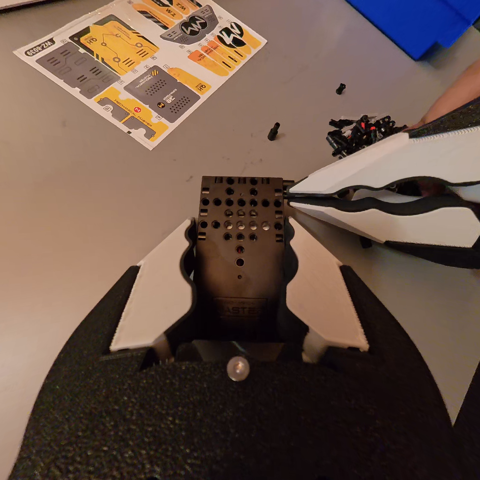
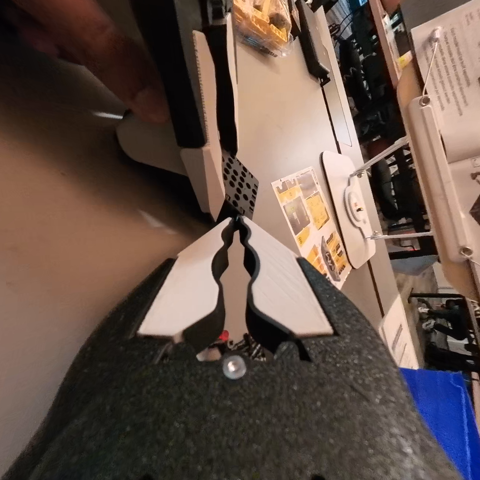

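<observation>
The left gripper (image 1: 240, 228) is clenching the perforated black block (image 1: 240, 207), its long axis pointing far. The right gripper (image 1: 288, 198) is pinching a small black pin (image 2: 237, 220) at the block's far right edge.

Your light is warm and fairly dim, with soft shadows on the grey table (image 1: 78, 207). Wide-angle bending curves the edges, and left of the sticker sheet (image 2: 309, 223) everything smears into blur.
</observation>
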Tool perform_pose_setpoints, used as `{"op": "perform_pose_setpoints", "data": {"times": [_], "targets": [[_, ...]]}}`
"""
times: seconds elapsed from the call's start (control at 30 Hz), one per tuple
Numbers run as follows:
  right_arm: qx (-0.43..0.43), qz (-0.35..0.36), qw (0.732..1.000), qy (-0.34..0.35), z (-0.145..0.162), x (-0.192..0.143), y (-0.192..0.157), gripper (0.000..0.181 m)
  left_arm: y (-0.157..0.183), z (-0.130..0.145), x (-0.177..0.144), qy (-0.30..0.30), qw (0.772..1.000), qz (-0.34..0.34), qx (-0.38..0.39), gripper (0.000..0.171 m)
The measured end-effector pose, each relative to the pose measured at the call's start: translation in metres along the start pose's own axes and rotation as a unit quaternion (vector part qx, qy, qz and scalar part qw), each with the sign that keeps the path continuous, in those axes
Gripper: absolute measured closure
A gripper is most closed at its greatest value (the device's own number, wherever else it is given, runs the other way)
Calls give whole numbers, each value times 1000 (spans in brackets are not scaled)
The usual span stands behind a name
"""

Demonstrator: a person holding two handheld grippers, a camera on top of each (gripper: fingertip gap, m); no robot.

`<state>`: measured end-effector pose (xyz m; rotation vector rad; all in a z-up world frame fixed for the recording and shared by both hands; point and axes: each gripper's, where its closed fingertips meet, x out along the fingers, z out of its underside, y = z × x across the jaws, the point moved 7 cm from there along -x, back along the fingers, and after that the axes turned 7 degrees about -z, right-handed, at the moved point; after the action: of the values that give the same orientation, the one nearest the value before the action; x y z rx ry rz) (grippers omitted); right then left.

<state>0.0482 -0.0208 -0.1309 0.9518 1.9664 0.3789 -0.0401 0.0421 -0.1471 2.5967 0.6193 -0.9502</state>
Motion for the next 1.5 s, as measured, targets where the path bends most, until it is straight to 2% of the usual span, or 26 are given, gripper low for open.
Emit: {"op": "perform_pose_setpoints", "data": {"times": [0.1,0.13,0.2,0.27,0.4,0.5,0.6,0.7,0.9,1.07,1.17,1.3,1.5], "targets": [[-37,1,999,-1,-2,-9,-12,178,-11,-2,0,5,999,-30,-25,106],[-46,19,999,-1,1,-14,-16,178,-13,-3,-1,8,999,-16,-37,106],[-61,67,996,-22,18,-24,-16,178,-10,-1,0,2,999,-32,-10,106],[1,42,999,-11,33,-32,-12,178,-8,-1,2,-2,999,-44,7,106],[115,17,993,18,44,-46,4,177,-14,-3,-1,9,999,1,-42,106],[188,-42,981,7,52,-47,3,177,-15,-3,-2,11,999,10,-52,106],[231,-89,969,-13,62,-46,-6,176,-15,-3,-2,11,999,11,-52,106],[236,-79,968,-10,64,-49,-8,171,-15,-3,-2,10,999,11,-52,106],[245,-67,967,-3,61,-54,-8,158,-16,-3,-2,11,998,17,-57,106],[272,-64,957,72,40,-57,9,155,-20,-4,-4,18,995,46,-89,106],[267,-66,956,101,23,-47,22,155,-25,-4,-6,25,989,80,-122,106],[256,-77,960,87,7,-19,29,155,-26,-3,-8,31,980,123,-154,106],[270,-93,956,64,0,2,28,155,-22,-2,-7,26,986,97,-131,106]]}}
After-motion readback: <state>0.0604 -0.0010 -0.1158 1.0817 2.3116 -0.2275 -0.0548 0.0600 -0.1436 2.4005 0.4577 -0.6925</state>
